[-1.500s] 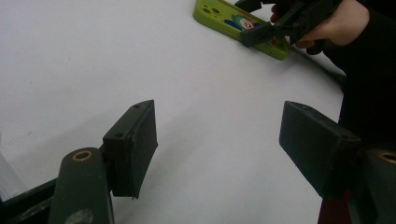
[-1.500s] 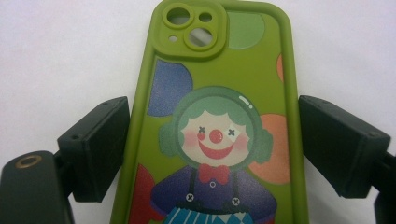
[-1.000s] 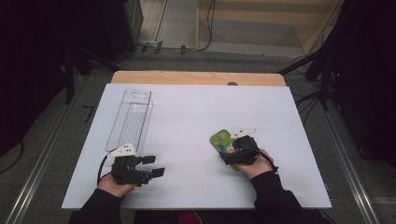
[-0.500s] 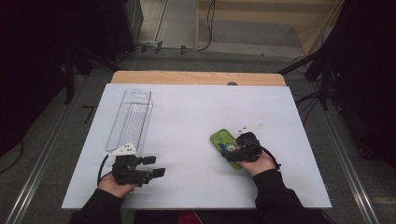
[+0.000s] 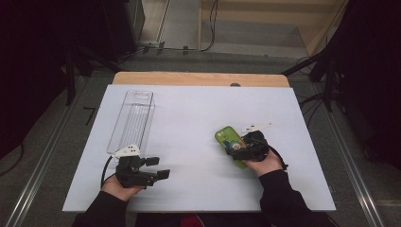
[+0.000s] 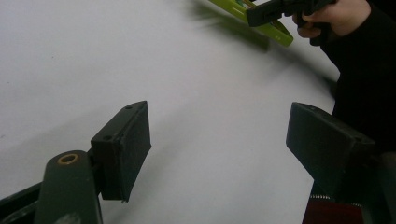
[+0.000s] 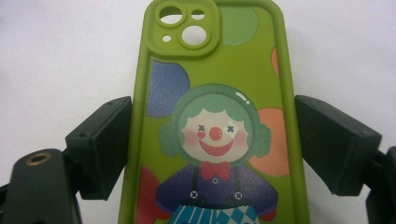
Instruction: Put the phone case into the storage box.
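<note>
My right gripper (image 5: 235, 150) holds a green phone case (image 7: 215, 116) by its long edges, both pads pressed against its sides. The case sits at the right of the white table (image 5: 198, 118), lifted off the surface, as the left gripper view (image 6: 268, 28) shows. Its back carries a cartoon clown with a red nose, a bow tie and coloured spots. I can read no brand or writing on it, only the camera cut-outs at the top. My left gripper (image 5: 158, 168) rests near the table's front left, its jaws spread and just opened wider, nothing between them. A clear bin (image 5: 133, 118) lies just beyond it.
</note>
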A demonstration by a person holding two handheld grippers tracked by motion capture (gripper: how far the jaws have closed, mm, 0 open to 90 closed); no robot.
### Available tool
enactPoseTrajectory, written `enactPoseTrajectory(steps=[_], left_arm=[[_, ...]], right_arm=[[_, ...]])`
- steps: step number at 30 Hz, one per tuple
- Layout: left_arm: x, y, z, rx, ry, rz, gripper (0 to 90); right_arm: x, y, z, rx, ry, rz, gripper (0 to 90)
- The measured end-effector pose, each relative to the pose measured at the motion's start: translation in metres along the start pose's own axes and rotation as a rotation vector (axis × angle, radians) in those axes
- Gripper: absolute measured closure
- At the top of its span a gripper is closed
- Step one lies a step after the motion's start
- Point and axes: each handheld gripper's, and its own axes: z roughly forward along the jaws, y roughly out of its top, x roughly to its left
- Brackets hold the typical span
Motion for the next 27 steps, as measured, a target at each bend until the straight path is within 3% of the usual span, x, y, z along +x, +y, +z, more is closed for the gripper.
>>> enactPoseTrajectory(steps=[4,11,14,27], left_arm=[[-0.003,0.002,0.002,-0.002,-0.001,-0.012,22.7],[-0.008,0.009,0.008,0.039,-0.007,-0.055,26.1],[-0.011,0.010,0.010,0.040,-0.001,-0.047,26.0],[-0.017,0.023,0.020,0.049,0.033,-0.065,24.0]], right_arm=[[-0.001,0.001,-0.003,-0.007,0.008,0.003,14.5],[0.001,0.003,-0.006,-0.027,0.050,0.028,14.4],[0.003,0.005,-0.006,-0.029,0.053,0.032,14.4],[0.028,0.015,-0.001,-0.035,0.064,0.012,14.4]])
